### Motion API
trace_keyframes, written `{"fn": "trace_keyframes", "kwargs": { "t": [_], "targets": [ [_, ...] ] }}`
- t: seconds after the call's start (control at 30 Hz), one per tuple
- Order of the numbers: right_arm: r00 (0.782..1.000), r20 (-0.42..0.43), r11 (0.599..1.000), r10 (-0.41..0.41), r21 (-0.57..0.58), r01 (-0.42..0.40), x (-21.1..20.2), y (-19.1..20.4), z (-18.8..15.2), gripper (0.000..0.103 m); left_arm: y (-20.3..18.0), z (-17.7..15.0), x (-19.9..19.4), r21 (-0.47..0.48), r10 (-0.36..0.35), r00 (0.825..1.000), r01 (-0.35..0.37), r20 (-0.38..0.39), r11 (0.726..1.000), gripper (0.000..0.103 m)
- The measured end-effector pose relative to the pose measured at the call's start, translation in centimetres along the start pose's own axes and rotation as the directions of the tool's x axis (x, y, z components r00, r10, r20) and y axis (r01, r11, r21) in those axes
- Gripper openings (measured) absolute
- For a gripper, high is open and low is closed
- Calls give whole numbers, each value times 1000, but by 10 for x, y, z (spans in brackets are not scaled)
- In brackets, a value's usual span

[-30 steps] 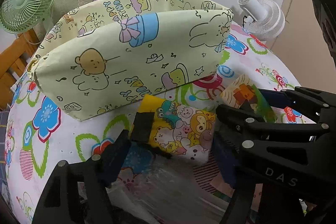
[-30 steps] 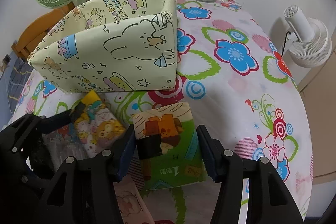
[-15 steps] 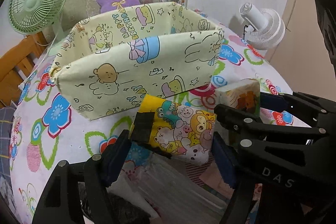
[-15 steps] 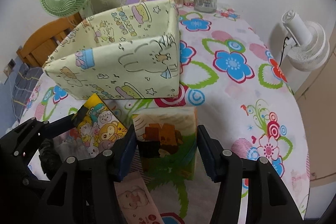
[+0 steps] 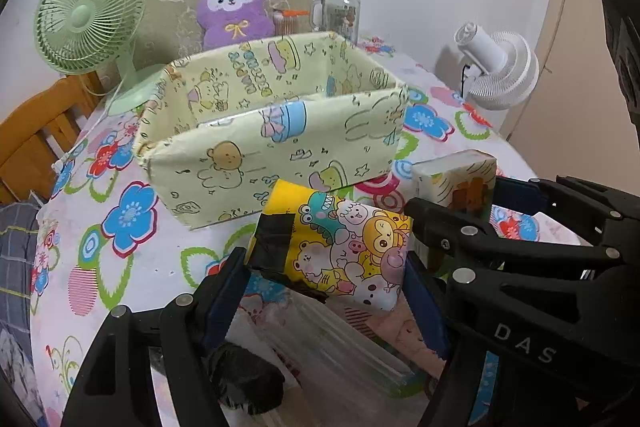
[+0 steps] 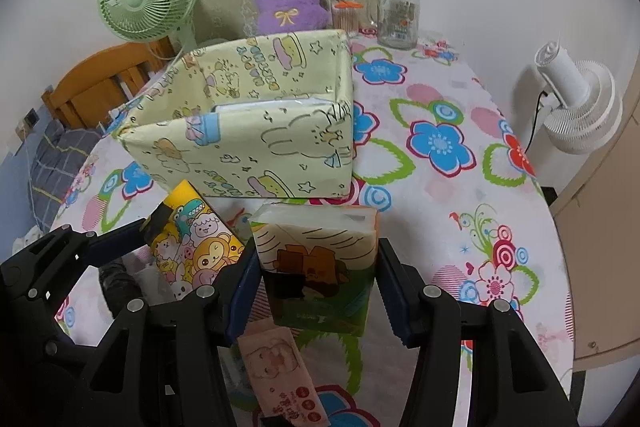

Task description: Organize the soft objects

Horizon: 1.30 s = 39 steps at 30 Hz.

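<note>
My left gripper (image 5: 326, 267) is shut on a yellow cartoon-animal tissue pack (image 5: 340, 247) and holds it above the table, in front of the pale yellow fabric box (image 5: 280, 147). My right gripper (image 6: 318, 281) is shut on a green-and-cream tissue pack (image 6: 320, 267), also lifted, just in front of the box (image 6: 248, 151). Each pack shows in the other wrist view too: the yellow pack (image 6: 192, 243), the green pack (image 5: 456, 179). Something white lies inside the box (image 6: 260, 105).
More packs lie on the flowered tablecloth (image 6: 440, 147) below the grippers, one pink (image 6: 280, 375). A green fan (image 5: 88, 27), purple plush (image 5: 234, 11), glass jar (image 6: 398, 15) and white fan (image 6: 576, 103) stand behind and right of the box. A wooden chair (image 5: 36, 143) is left.
Both grippers rose with their packs off the table and pulled back from the box; the box's open top and inside now show.
</note>
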State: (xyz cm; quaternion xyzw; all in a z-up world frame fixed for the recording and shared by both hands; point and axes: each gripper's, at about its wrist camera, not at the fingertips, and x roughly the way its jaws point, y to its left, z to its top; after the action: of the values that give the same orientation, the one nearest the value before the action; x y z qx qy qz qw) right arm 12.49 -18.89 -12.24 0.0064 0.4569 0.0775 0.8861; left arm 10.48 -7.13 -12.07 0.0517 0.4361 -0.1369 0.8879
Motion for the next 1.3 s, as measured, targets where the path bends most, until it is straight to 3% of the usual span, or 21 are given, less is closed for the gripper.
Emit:
{"fn": "trace_keyframes", "kwargs": {
  "t": [0.7,1.3],
  "targets": [
    [993,118,1000,1,-29,3,-56,18,5,59,-2,4,-56,9,30,995,-31,98,999,77],
    [972,235,999,-13,-37,22,-105,32,18,59,-3,19,-101,38,42,978,-51,205,998,77]
  ]
}}
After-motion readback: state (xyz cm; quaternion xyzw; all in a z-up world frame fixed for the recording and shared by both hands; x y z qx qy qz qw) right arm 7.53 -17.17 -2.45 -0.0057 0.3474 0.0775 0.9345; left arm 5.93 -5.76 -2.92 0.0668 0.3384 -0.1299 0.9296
